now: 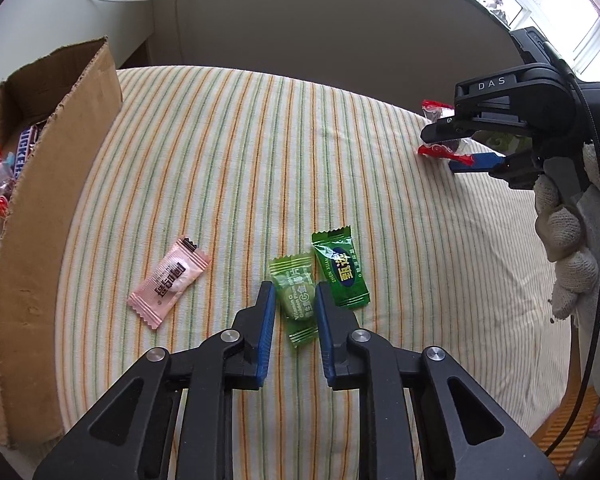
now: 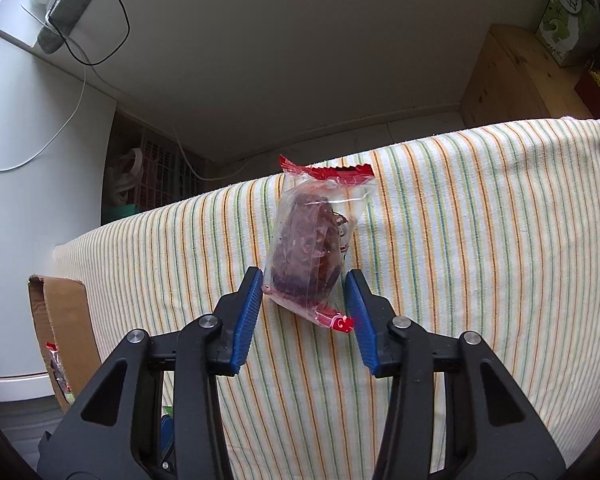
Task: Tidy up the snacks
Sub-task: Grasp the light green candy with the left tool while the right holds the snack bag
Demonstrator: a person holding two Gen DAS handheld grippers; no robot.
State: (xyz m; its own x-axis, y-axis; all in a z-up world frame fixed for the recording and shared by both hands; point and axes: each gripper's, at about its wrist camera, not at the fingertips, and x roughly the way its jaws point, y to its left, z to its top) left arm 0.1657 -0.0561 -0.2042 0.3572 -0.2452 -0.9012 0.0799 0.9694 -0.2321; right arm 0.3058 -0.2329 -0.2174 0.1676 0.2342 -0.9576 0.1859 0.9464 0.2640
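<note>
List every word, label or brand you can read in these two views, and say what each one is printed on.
"DAS": on the black body of the right gripper.
"Vitamin C Golden Plum": on the light green candy between the left gripper fingers.
"ZHEN XUAN": on the dark green candy; also Chinese characters.
"NICKERS": on a bar in the cardboard box, partly hidden.
Pink candy: Chinese characters only.
Red-ended packet: print too blurred.

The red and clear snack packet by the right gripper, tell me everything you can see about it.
The clear packet is thin crinkled plastic with red serrated seals at both ends and a dark reddish-brown, wrinkled piece inside. It lies flat on the striped cloth near the far edge, long axis pointing away from the camera. The right gripper straddles its near end: the left blue pad meets the wrapper's edge, the right pad stands just clear by the red seal.
</note>
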